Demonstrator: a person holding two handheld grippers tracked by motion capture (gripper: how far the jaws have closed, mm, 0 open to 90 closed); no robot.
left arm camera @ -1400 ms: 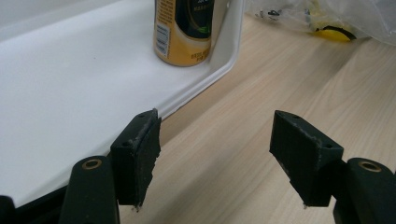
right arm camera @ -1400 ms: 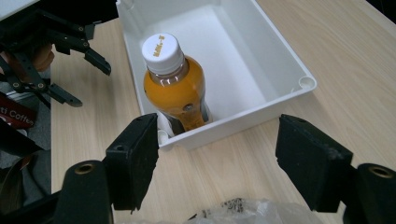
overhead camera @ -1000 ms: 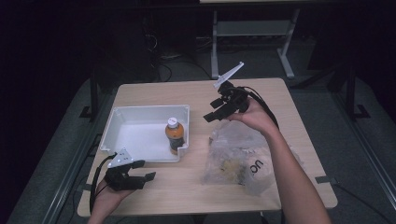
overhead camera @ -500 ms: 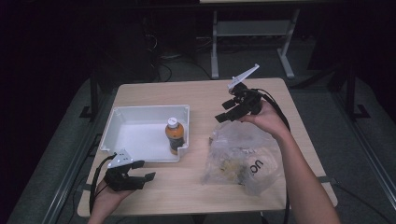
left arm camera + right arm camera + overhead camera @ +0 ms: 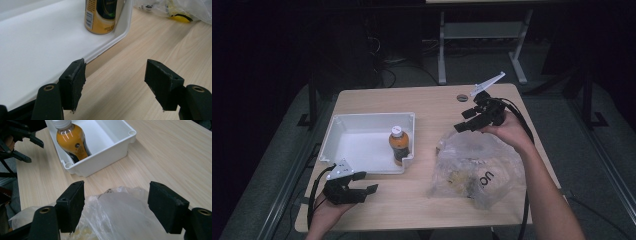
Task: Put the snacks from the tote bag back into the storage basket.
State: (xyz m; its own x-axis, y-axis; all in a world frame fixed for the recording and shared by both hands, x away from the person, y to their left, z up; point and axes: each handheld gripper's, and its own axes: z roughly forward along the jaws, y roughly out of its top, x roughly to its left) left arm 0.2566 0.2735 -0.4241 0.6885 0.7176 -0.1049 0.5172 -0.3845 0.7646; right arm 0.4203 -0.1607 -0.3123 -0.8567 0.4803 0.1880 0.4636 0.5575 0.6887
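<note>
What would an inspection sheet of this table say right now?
Surface: wooden table, bare at the far side.
Job's things: bottle upright in the white tray; plastic bag lying beside it.
Clutter: small round disc near the far edge.
Grippers: left gripper open, by the tray's near edge; right gripper open above the bag.
Cables: a black cable trails from each.
Surroundings: dark room, grey floor, metal frame behind.

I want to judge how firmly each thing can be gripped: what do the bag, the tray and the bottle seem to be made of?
The crinkled clear bag: thin soft plastic film, glossy, judging by its creases and see-through skin. The white rectangular tray: probably rigid moulded plastic, smooth, with rounded corners. The orange drink bottle with a white cap: likely clear plastic, shiny with highlights, wearing a printed label.
</note>
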